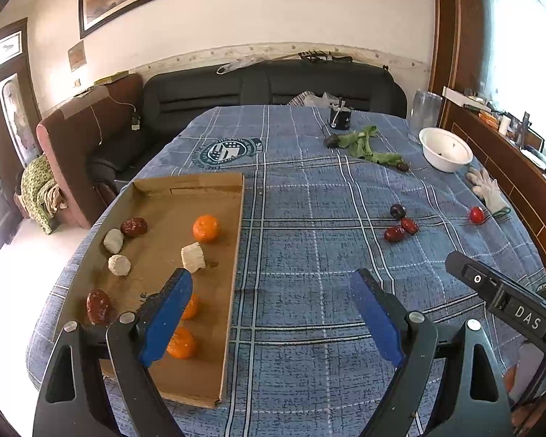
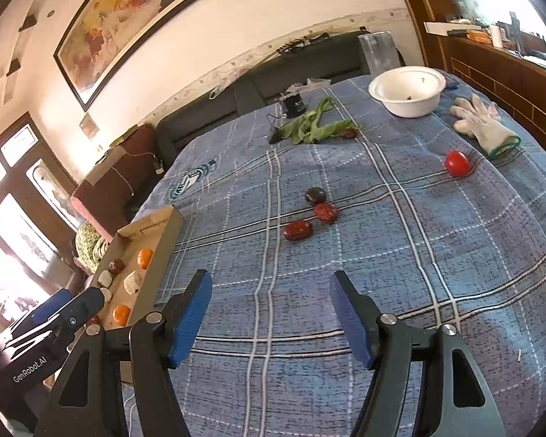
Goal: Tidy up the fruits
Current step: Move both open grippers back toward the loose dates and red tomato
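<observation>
A cardboard tray (image 1: 185,196) lies on the blue plaid cloth at the left. It holds oranges (image 1: 206,228), red dates (image 1: 134,226) and white chunks (image 1: 193,258). Loose on the cloth are two red dates (image 2: 297,230), a dark plum (image 2: 315,195) and a red tomato (image 2: 457,163). My left gripper (image 1: 273,287) is open and empty, over the tray's right edge. My right gripper (image 2: 271,291) is open and empty, above the cloth in front of the loose dates. The tray also shows in the right wrist view (image 2: 163,233).
A white bowl (image 2: 407,91) stands at the far right, a white glove (image 2: 484,123) beside it. Green leaves (image 2: 313,123) with two dark fruits and a small black cup (image 1: 340,116) lie at the back. A clear jar (image 1: 426,113), sofa and wooden ledge border the table.
</observation>
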Demonstrator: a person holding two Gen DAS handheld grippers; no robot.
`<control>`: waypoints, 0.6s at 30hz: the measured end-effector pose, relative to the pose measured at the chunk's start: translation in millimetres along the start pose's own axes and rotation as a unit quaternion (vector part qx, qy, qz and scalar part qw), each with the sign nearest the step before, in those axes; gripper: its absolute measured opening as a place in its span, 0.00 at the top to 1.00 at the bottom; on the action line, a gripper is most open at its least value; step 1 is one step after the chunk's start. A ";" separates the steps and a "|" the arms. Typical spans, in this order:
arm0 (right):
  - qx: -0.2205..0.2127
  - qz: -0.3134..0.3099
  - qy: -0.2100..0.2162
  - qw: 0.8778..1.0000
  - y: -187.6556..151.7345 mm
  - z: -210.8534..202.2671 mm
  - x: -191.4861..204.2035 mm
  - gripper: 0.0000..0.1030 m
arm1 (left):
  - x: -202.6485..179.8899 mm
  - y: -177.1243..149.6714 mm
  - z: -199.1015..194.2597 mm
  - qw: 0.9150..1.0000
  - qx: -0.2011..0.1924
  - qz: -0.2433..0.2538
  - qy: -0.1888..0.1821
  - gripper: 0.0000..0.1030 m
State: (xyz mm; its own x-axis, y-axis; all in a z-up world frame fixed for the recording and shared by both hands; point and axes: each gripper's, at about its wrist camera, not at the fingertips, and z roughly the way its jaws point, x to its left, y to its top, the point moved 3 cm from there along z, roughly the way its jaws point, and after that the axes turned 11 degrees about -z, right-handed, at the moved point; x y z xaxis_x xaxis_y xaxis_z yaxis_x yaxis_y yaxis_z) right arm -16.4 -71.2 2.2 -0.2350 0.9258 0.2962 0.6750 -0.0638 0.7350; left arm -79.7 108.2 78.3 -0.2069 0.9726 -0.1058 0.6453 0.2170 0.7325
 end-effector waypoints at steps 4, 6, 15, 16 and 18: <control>0.004 0.007 -0.004 1.000 -3.4 1.1 -9.3 0.30 | -4.2 -2.2 5.9 1.000 0.007 0.006 0.001 0.14; 0.007 0.009 -0.006 1.000 -4.4 2.3 -13.1 0.30 | -6.9 -2.6 9.2 1.000 0.011 0.008 -0.001 0.14; 0.022 0.006 -0.031 0.999 -10.0 -0.7 -41.1 0.30 | -11.5 -7.4 27.8 0.999 0.037 0.010 -0.015 0.14; 0.025 0.007 -0.039 0.999 -10.9 -1.9 -48.1 0.30 | -11.3 -8.1 30.7 0.999 0.041 0.008 -0.018 0.14; 0.030 0.010 -0.061 0.998 -11.1 -5.9 -66.1 0.30 | -12.1 -10.2 37.6 0.998 0.052 0.003 -0.025 0.14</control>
State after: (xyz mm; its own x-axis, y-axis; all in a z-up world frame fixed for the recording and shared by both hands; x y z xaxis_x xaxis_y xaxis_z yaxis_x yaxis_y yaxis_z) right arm -12.5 -133.8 -21.8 -0.1363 0.9633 0.2313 0.7200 -0.0641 0.6910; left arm -56.1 97.4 46.8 -0.1684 0.9761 -0.1371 0.7191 0.2168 0.6602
